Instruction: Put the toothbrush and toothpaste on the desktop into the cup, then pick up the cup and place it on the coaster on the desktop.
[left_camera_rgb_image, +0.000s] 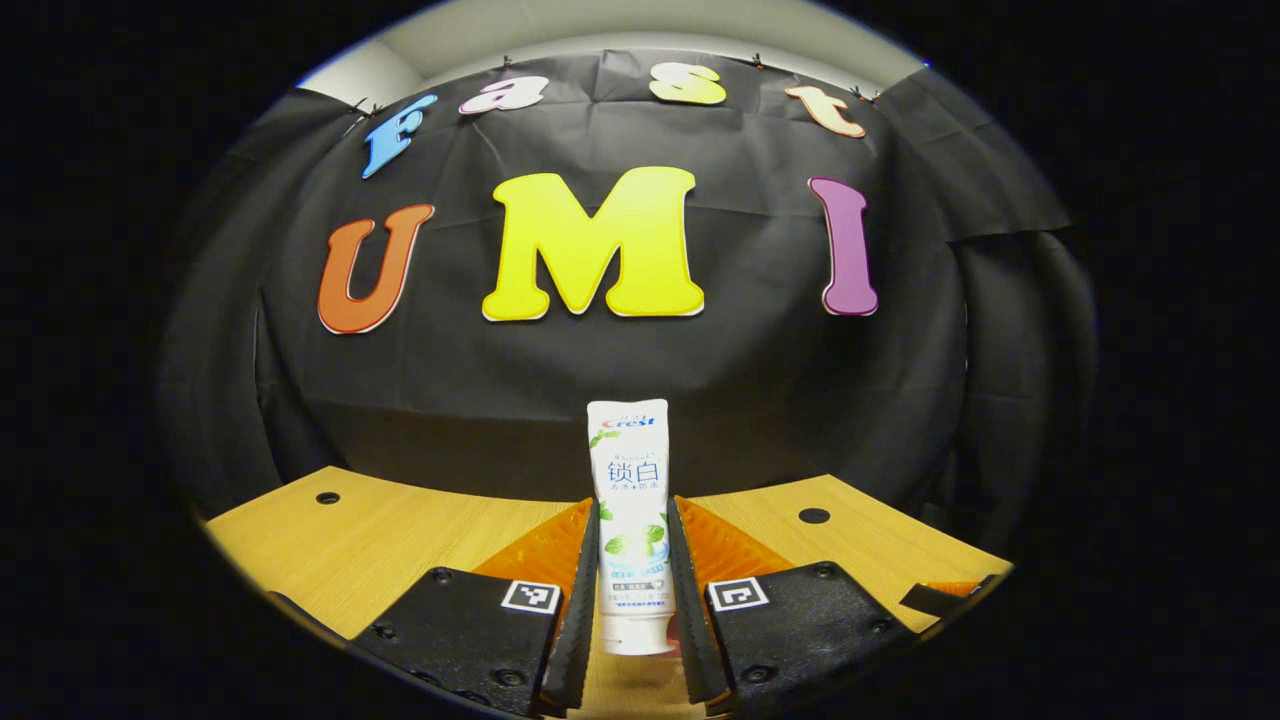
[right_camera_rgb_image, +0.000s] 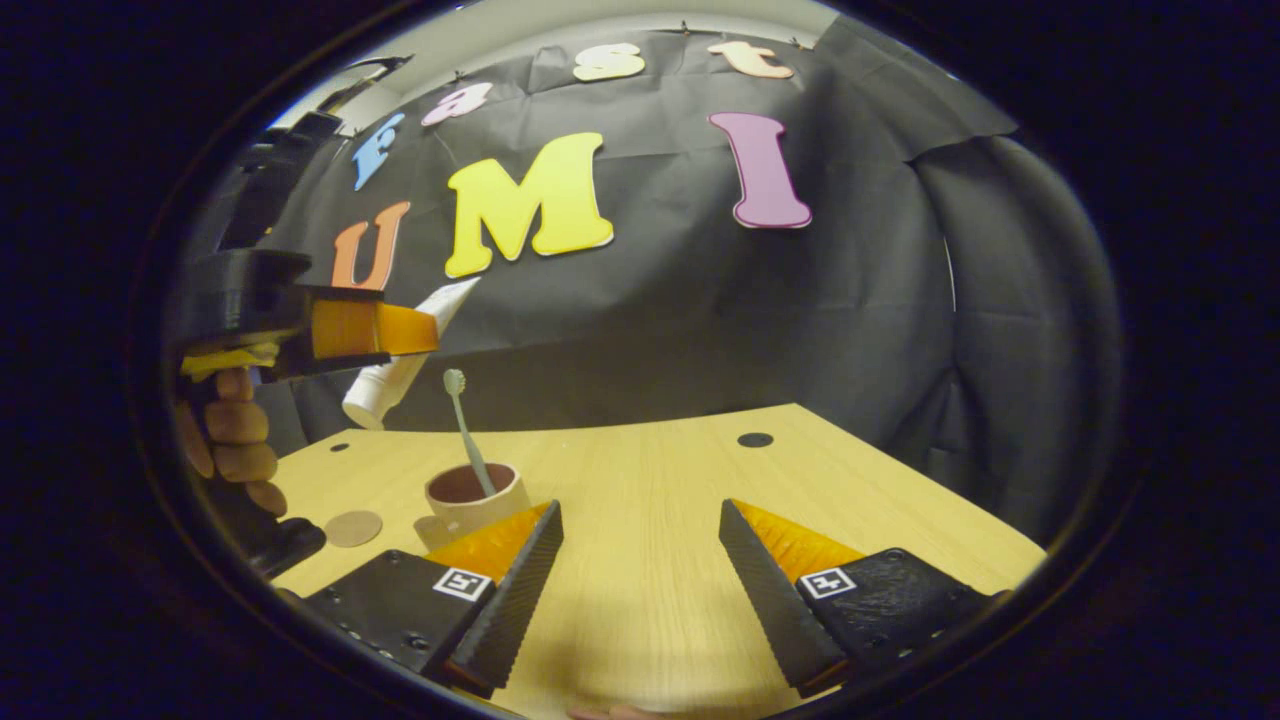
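In the left gripper view the left gripper (left_camera_rgb_image: 633, 590) is clamped on the paste (left_camera_rgb_image: 630, 520) at lower centre, both fingers pressing its sides, cap toward the camera. In the right gripper view that tube hangs tilted at upper left, cap down, above and left of the cup (right_camera_rgb_image: 475, 497), which already holds the brush (right_camera_rgb_image: 465, 425). The coaster (right_camera_rgb_image: 353, 527) lies just left of the cup. The right gripper (right_camera_rgb_image: 640, 570) hovers with fingers spread and nothing between them. To do this well, I judge: centre the cap over the rim, lower away from the brush, then release
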